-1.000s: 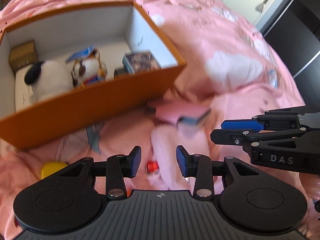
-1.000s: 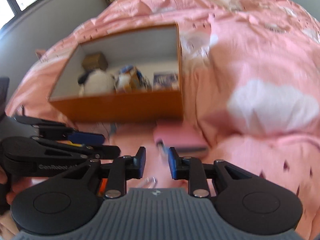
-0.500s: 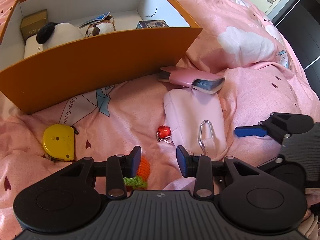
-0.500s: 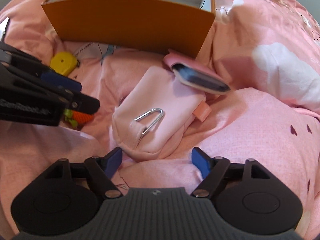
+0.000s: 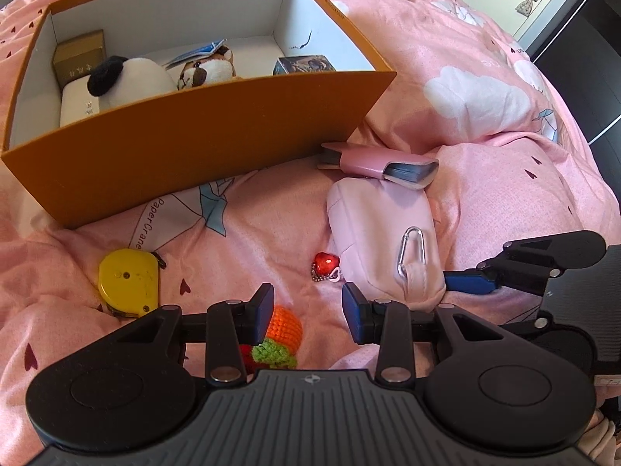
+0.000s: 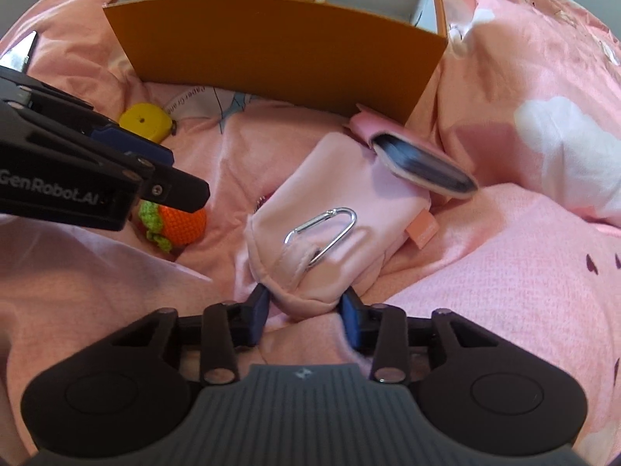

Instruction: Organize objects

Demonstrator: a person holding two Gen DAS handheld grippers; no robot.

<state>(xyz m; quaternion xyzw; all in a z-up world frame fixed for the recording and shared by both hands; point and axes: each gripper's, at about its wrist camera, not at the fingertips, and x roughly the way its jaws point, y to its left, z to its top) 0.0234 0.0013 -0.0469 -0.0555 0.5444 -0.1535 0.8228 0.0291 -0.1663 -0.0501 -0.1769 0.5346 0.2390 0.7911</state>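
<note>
Two grippers over pink bedspread [image 5: 485, 194], right jaws closing on pouch [image 6: 330, 217], left jaws part-open, empty.

Our two handheld grippers: black frames, blue finger pads

Behind the fingers of our left gripper [image 5: 306, 308] we see a ribbed dark grey body with a small compass-like emblem, flanked by two round black discs; black linkage bars with silver pivot screws run forward from these to the blue pads [image 5: 354, 312]. Our right gripper [image 6: 304, 312] is built the same way, with matching grey ribbing, discs, silver screws and blue pads [image 6: 349, 316]. Along the left gripper's side, well behind its fingertips, we read white lettering "GenRobot.AI".
</note>
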